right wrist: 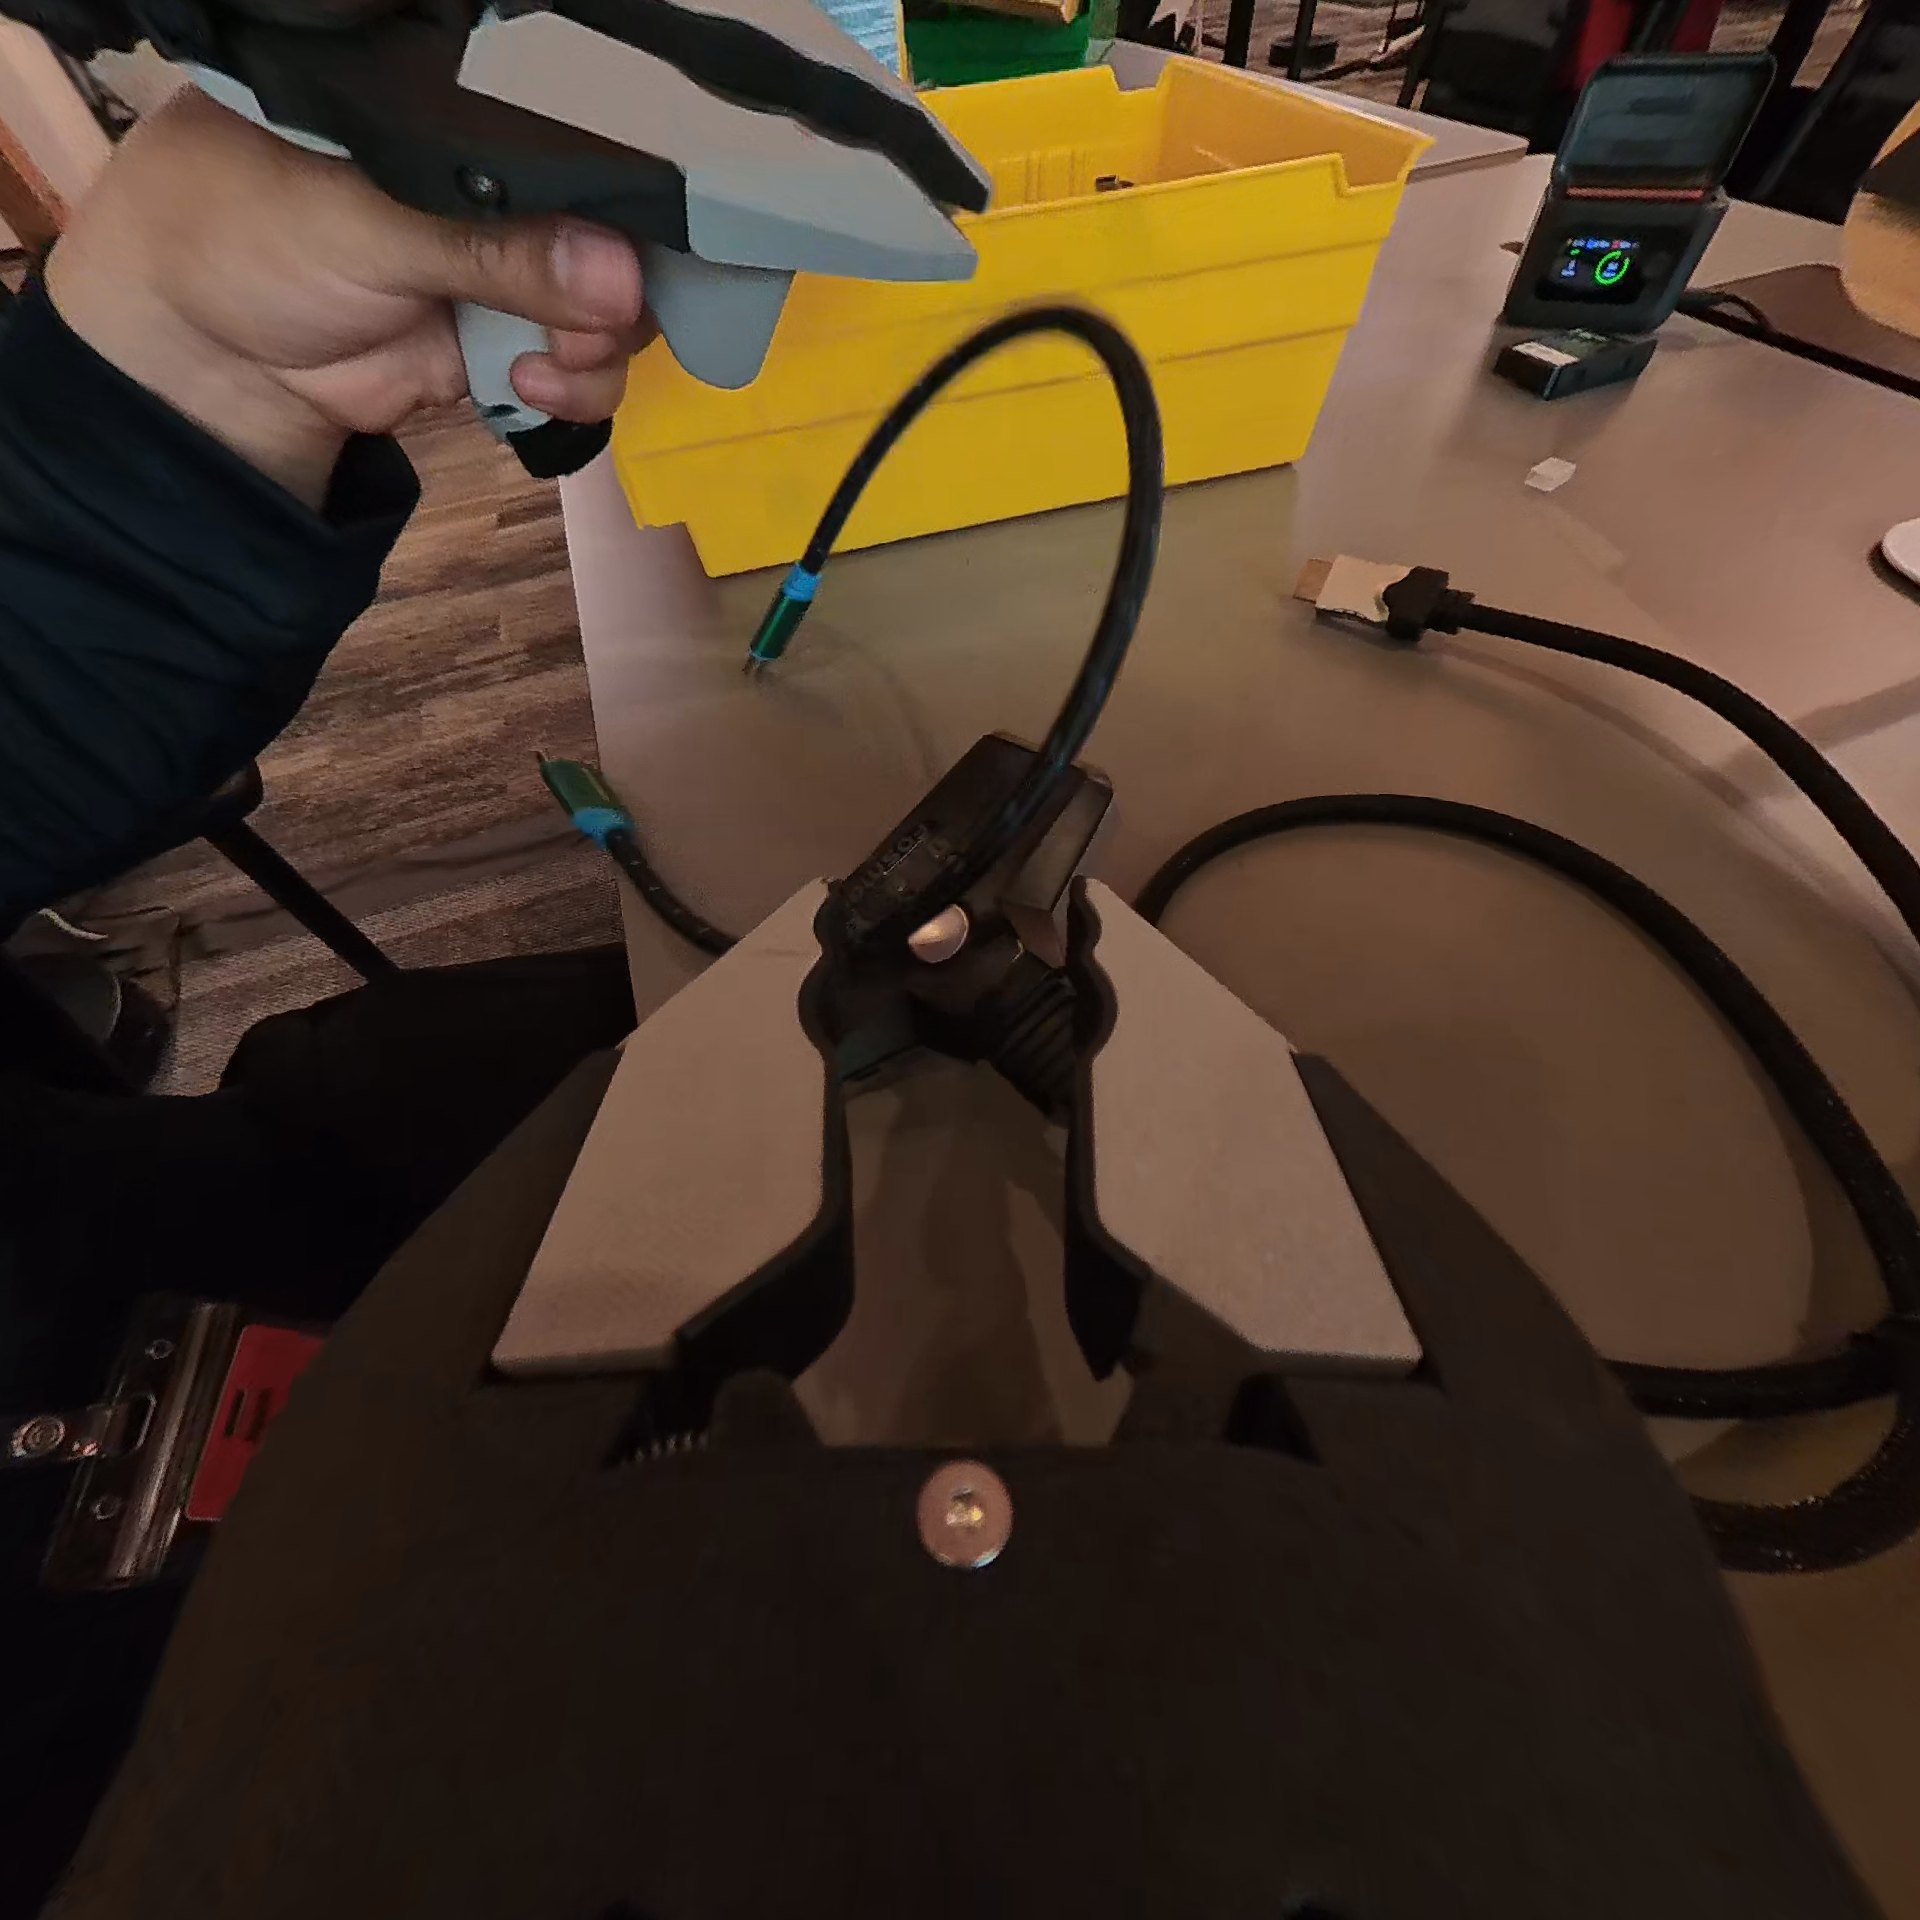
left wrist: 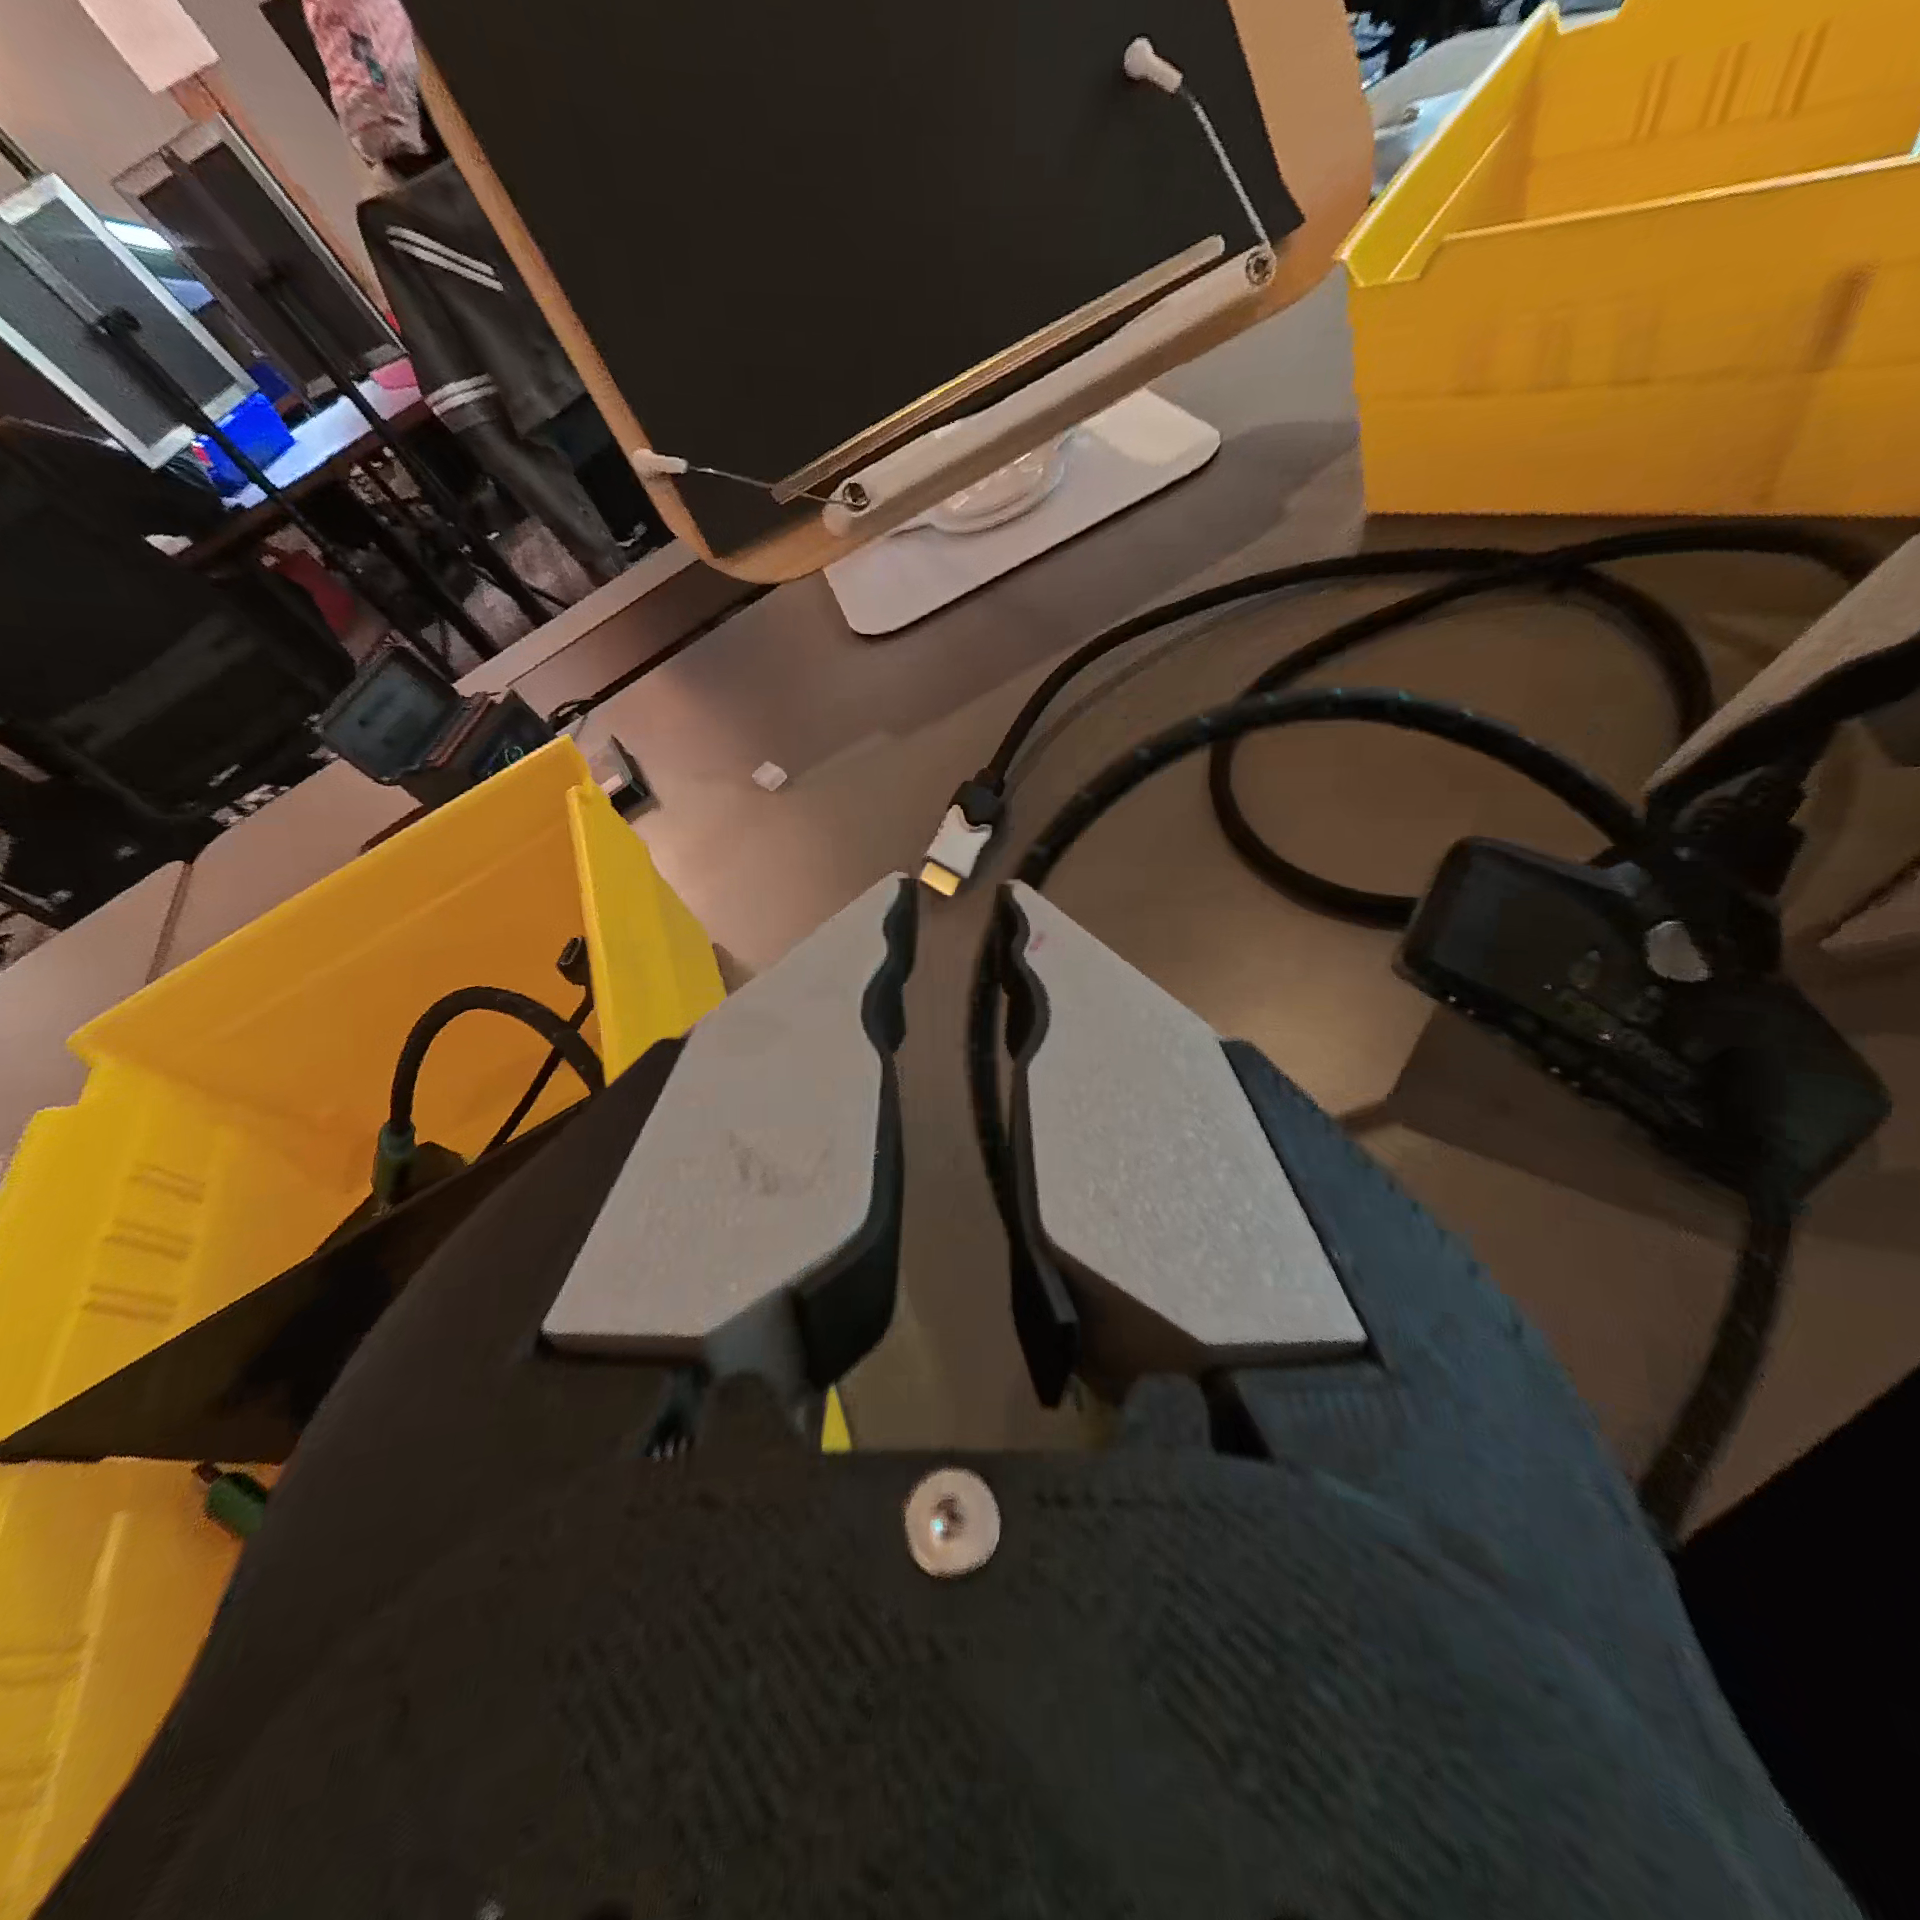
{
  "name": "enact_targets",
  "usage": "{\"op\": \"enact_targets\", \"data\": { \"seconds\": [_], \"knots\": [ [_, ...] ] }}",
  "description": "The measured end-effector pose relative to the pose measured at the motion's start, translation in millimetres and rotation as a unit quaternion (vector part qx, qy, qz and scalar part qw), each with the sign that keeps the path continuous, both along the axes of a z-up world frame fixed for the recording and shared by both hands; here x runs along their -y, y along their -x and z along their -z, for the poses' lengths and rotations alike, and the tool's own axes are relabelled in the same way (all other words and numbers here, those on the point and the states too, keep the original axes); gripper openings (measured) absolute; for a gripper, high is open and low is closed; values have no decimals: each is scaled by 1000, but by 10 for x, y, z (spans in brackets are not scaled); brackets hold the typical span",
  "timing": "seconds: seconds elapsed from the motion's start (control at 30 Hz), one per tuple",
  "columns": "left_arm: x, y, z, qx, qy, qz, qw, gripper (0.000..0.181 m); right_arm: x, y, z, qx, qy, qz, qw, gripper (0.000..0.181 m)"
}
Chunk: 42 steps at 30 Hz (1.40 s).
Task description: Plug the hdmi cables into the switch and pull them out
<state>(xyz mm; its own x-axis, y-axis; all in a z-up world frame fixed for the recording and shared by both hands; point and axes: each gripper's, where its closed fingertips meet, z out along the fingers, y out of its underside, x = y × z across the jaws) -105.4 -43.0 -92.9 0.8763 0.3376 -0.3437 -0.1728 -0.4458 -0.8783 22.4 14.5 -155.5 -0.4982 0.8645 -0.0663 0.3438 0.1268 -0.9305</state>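
Observation:
The black switch (right wrist: 971,831) is clamped in my right gripper (right wrist: 951,914) just above the table. A thin black cable (right wrist: 1122,540) arcs up from it and down to a green-and-blue plug (right wrist: 784,623) touching the table. A second green-and-blue plug (right wrist: 577,795) lies near the table edge. A silver HDMI plug (right wrist: 1351,597) on a thick braided cable lies on the table at the right. In the left wrist view this plug (left wrist: 956,842) lies just beyond my left gripper (left wrist: 956,904), whose jaws are a narrow gap apart and empty. The switch (left wrist: 1558,966) and right gripper (left wrist: 1714,821) show at the right.
A yellow bin (left wrist: 312,1091) with cables in it stands at my left, another yellow bin (left wrist: 1642,312) at the back right. A dark board on a white stand (left wrist: 852,260) stands behind. A small device with a lit screen (right wrist: 1600,260) sits far right. Braided cable loops (right wrist: 1766,1091) cover the table's right.

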Motion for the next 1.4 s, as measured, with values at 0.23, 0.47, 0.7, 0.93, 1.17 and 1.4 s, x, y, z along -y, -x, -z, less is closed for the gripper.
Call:
{"op": "enact_targets", "data": {
  "seconds": [0.23, 0.47, 0.7, 0.93, 1.17, 1.4],
  "knots": [
    [92, 61, -153, -59, 5, -51, 997, 3, 6, 4, 19, 2, -9, 2, 1000, 39],
    [525, -585, -3, 24, 73, 110, 991, 48, -6, -5, -19, -5, 5, 0, 1000, 38],
    [1000, -1078, 714, -1, 172, 216, 961, 36, -39, 18, -1, 16, 32, 2, 999, 36],
    [861, -806, 1161, 1, 133, 123, 984, 2, -21, 15, 16, 25, 34, -4, 999, 24],
    [893, -1176, 1254, 11, 145, 212, 967, 29, 4, -10, -12, 22, 48, -18, 998, 30],
    [858, -1166, 1244, 7, 130, 208, 969, 25, 92, -51, -3, 3, 5, -30, 1000, 32]
  ]
}}
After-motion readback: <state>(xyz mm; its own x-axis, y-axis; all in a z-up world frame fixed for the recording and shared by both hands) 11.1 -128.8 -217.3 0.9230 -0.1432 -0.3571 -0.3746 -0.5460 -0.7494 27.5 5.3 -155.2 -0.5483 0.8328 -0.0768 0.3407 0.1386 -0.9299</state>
